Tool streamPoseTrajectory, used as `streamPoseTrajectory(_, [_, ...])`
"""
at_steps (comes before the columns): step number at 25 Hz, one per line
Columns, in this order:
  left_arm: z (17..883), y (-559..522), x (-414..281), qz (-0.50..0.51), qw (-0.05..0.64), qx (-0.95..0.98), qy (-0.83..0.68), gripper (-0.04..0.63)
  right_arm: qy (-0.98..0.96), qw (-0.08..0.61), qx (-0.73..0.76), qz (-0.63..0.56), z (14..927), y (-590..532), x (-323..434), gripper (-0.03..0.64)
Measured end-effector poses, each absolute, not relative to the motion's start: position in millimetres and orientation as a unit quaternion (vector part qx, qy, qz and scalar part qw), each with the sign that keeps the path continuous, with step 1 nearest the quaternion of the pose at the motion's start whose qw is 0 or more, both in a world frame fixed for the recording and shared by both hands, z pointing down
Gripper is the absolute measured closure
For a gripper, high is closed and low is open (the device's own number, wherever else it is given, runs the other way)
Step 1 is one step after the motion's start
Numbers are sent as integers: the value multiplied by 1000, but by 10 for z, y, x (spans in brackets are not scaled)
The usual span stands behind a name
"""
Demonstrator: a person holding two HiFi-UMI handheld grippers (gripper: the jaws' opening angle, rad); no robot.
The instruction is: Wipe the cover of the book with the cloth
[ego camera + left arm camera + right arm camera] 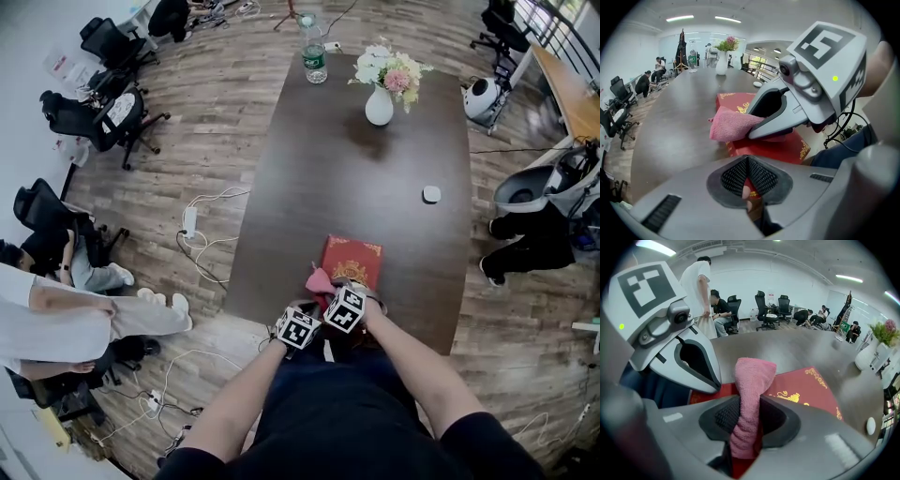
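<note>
the book (356,259) is lying flat at the near edge of the table (375,178), cover up. the right gripper (749,405) is clamping the cloth (752,380); a pink fold is standing up out of its jaws and drooping onto the near left part of the cover. the left gripper (747,159) is sitting just beside it at the book's near corner. its jaws are pressed together at the tips with red and gold showing between the pads, so it looks to be pinching the book there to steady it.

the wiping step itself seems to be in hand: the cloth is resting on the cover, but most of the red surface toward the far edge is lying bare. the next move is calling for the right gripper to press the cloth down and drag it across the cover toward the far edge and right side, clamping firmly so the cloth is not slipping out, while the left is bracing the book against sliding on the table.
</note>
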State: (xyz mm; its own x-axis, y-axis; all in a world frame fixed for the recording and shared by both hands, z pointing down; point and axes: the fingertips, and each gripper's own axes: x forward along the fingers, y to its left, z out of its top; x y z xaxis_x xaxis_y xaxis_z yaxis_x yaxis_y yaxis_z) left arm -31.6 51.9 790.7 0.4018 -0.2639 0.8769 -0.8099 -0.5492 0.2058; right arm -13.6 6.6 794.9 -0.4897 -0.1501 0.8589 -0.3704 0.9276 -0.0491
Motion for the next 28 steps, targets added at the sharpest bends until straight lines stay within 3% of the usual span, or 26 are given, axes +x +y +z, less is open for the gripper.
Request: streamPoseTrajectory(28, [7943, 438, -294, 406, 303, 784, -357, 600, -845, 496, 168, 108, 8001, 104, 306, 500])
